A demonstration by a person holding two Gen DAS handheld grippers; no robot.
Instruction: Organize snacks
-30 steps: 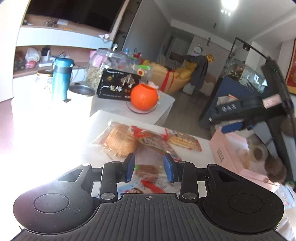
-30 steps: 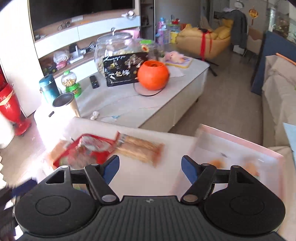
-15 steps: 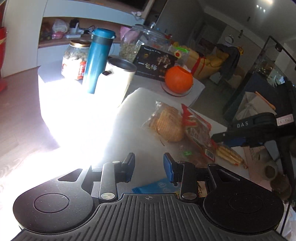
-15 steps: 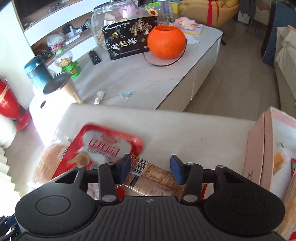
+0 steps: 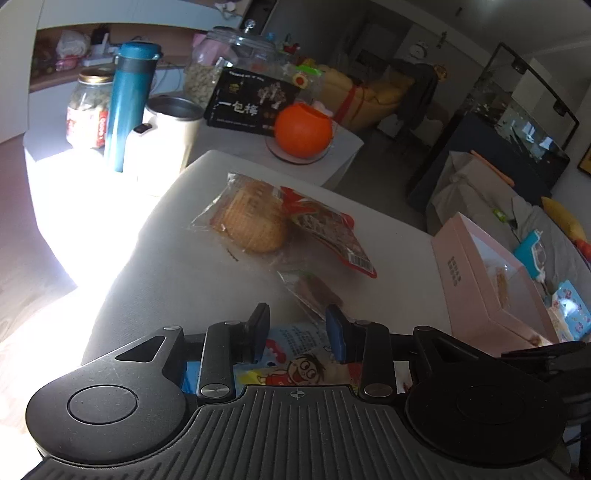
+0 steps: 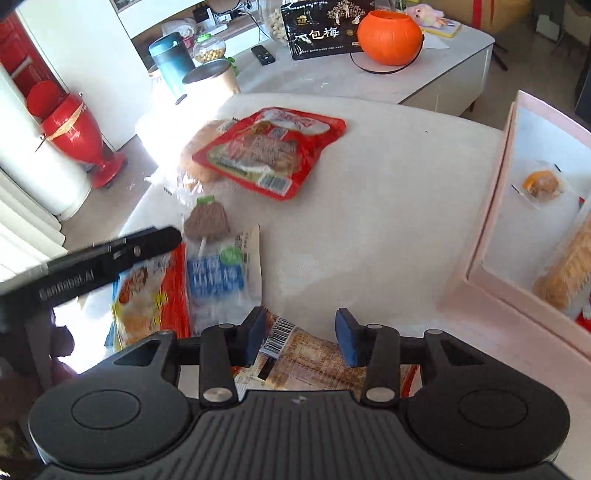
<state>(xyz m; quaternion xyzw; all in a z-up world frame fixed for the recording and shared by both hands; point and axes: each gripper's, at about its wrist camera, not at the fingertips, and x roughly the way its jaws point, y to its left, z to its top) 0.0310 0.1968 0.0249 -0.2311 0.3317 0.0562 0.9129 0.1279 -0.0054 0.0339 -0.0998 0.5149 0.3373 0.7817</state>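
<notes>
Several snack packs lie on a white table (image 6: 388, 192). A red pack (image 6: 269, 151) lies on a clear bag of round cakes (image 5: 251, 218). A clear-and-blue pack with a brown lollipop-shaped snack (image 6: 218, 258) lies near a cartoon pack (image 5: 303, 362). My left gripper (image 5: 297, 328) is open, its fingers either side of the cartoon pack. My right gripper (image 6: 300, 332) is open over a biscuit pack (image 6: 314, 354). A pink box (image 6: 495, 258) at the right holds a wrapped cake (image 6: 541, 184) and a biscuit pack (image 6: 569, 266).
Behind the table a low white table carries an orange pumpkin bucket (image 6: 389, 37), a black snack box (image 6: 321, 31), a glass jar (image 5: 225, 62), a blue flask (image 5: 129, 103) and a cream cup (image 5: 166, 136). A red vase (image 6: 77, 136) stands on the floor at left.
My left gripper has dropped back towards the near table edge onto the cartoon pack. My right gripper has pulled back and opened wider over the biscuit pack.
</notes>
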